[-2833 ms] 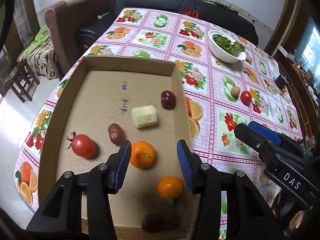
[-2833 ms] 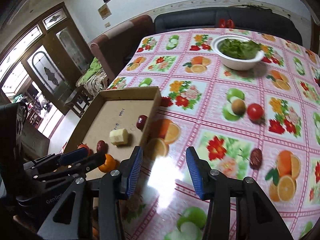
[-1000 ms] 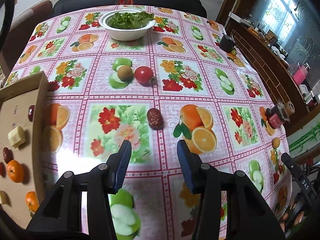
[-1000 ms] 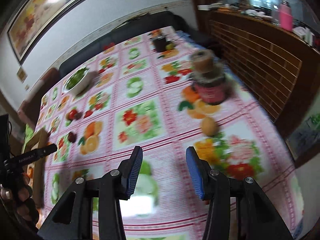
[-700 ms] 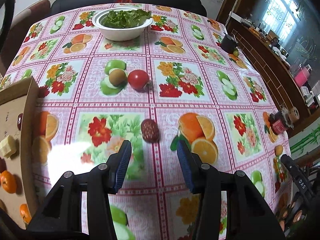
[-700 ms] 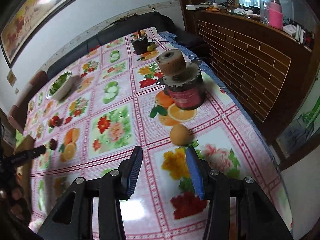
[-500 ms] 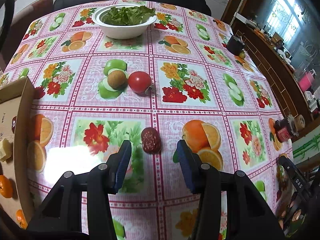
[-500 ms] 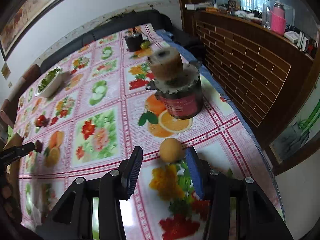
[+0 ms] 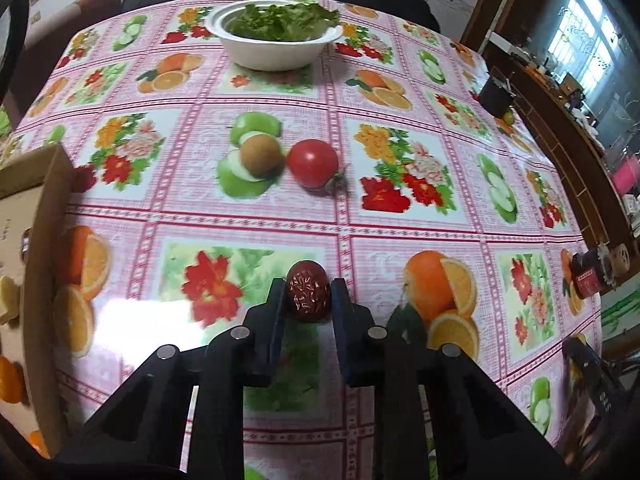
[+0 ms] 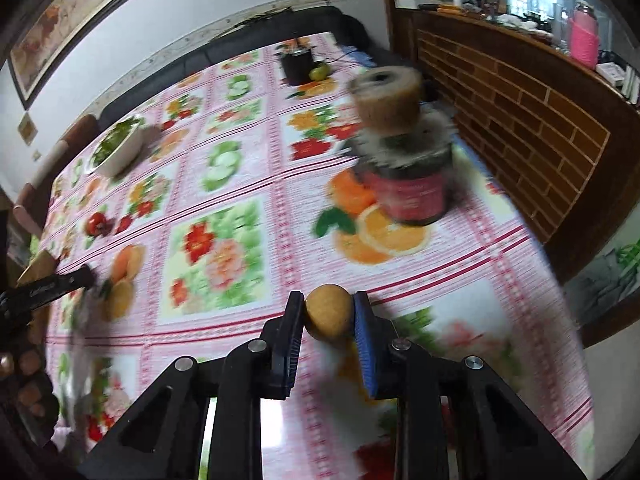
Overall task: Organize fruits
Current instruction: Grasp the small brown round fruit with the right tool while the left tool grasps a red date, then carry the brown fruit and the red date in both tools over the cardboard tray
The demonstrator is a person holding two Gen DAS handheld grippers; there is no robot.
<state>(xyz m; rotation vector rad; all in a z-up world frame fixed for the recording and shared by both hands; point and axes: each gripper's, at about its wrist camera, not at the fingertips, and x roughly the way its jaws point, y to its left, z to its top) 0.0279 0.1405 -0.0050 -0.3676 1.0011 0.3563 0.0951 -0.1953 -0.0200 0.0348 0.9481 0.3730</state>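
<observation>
A wrinkled dark red date (image 9: 308, 292) lies on the fruit-print tablecloth (image 9: 400, 240). My left gripper (image 9: 307, 285) is closing on it, and both pads press its sides. In the right wrist view a round tan fruit (image 10: 329, 314) sits near the table's right edge. My right gripper (image 10: 328, 300) is closing on it, pads against both sides. A cardboard box (image 9: 44, 240) at the far left holds an orange (image 9: 8, 376) and a pale yellow chunk (image 9: 8, 300). On the cloth farther back, a brown round fruit (image 9: 262, 155) and a red tomato (image 9: 313, 162) lie side by side.
A white bowl of greens (image 9: 276, 58) stands at the back. A red-labelled jar (image 10: 404, 184) with a roll on top stands just beyond the tan fruit. Farther back is a dark cup (image 10: 296, 66). The table drops off at the right, beside a brick-patterned counter (image 10: 520, 120).
Both grippers came forward and down from open to closed. The left now grips the date, the right the tan fruit. The jar looms closer in the right wrist view.
</observation>
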